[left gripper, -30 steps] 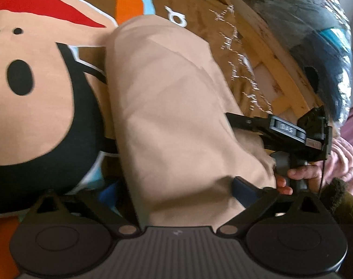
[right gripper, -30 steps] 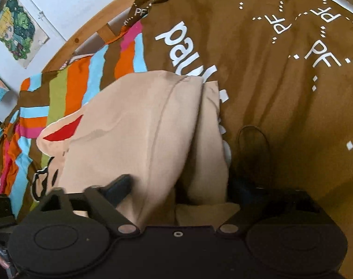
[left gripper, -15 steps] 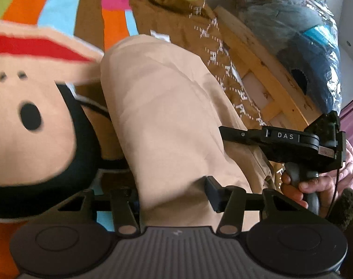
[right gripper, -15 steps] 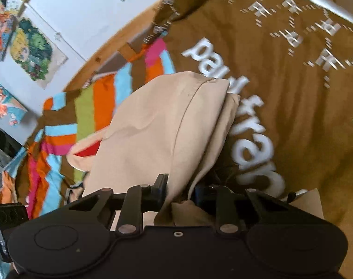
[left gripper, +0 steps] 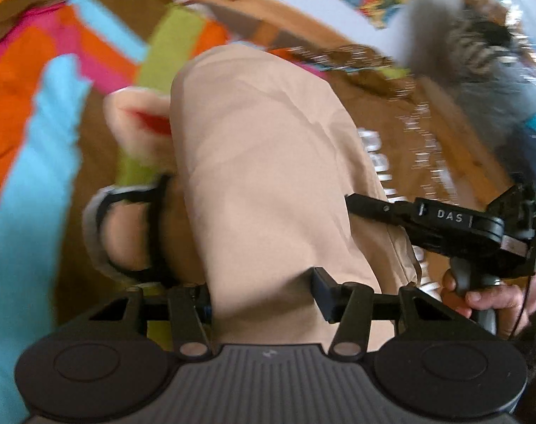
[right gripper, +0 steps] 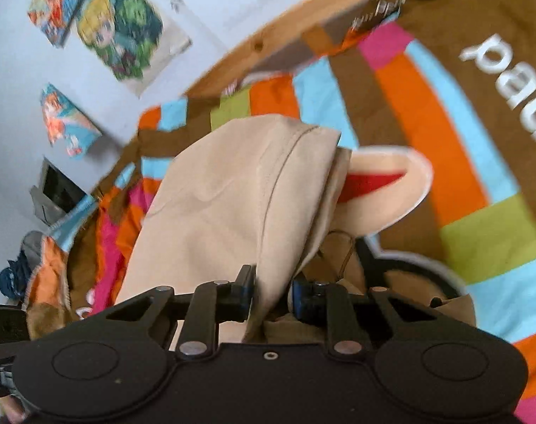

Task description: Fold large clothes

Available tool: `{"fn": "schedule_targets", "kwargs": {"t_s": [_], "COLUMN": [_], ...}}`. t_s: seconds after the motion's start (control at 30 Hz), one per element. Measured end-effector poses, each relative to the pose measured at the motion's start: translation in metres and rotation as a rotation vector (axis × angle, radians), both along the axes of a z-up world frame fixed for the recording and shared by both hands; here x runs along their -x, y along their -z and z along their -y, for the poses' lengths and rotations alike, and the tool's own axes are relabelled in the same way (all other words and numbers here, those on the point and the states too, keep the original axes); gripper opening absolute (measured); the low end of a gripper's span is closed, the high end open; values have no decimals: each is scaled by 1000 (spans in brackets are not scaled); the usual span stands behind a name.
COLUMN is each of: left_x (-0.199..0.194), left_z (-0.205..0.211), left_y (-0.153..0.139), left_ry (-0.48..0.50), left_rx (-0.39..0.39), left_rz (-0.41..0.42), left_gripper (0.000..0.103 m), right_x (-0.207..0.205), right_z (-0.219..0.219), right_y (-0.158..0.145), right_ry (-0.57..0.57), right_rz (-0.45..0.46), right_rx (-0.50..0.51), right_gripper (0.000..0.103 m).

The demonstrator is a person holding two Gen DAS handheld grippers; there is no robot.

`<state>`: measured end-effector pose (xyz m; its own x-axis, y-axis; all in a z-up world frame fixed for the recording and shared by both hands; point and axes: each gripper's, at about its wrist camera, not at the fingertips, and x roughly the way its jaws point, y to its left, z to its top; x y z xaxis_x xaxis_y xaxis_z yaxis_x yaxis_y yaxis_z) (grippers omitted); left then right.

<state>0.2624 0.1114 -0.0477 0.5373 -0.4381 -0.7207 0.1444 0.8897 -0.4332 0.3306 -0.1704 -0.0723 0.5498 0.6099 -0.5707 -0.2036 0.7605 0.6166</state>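
Observation:
A beige garment (left gripper: 264, 176) hangs folded over in front of both cameras, lifted above a striped bedspread. My left gripper (left gripper: 261, 293) is shut on a thick bunch of its lower edge. My right gripper (right gripper: 269, 291) is shut on another part of the same beige garment (right gripper: 232, 205), whose stitched hem runs up the middle of the right wrist view. In the left wrist view the right gripper (left gripper: 352, 202) reaches in from the right, held by a hand (left gripper: 480, 296), and its tips are hidden behind the cloth.
Under the garment lies a brown bedspread (right gripper: 444, 148) with bright stripes, a cartoon monkey print and white lettering. A wooden bed frame (right gripper: 285, 28) edges it by a pale wall with posters (right gripper: 102, 17). A bundle in clear plastic (left gripper: 497, 63) sits at the far right.
Both grippers went from wide open around the garment to shut on it, then lifted and swung it up; the views now tilt toward the wall and bed frame.

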Motion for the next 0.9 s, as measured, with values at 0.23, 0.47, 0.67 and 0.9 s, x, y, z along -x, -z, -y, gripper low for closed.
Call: {"fn": "schedule_targets", "kwargs": {"t_s": [0.23,0.47,0.67,0.9], "left_x": [-23,-23,-7,45], "left_z": [-18,-20,-12,-10], "left_y": [38,41,26,2], "left_ry": [-56,-61,-118,-193], "left_rx": [43,27,-137,-186], "left_rz": [-138,-145,-98,17], "left_gripper": [58,68,93,98], "right_x": [-9,2,28,84], "right_z": [-30,-21,-24,-12], "right_y": [33,25,7,-24], "right_ry": [31,18,25,49], "right_rz": [16,71,164,275], "right_rx": [70,122,207,298], "right_gripper": [23,39,68,85]}}
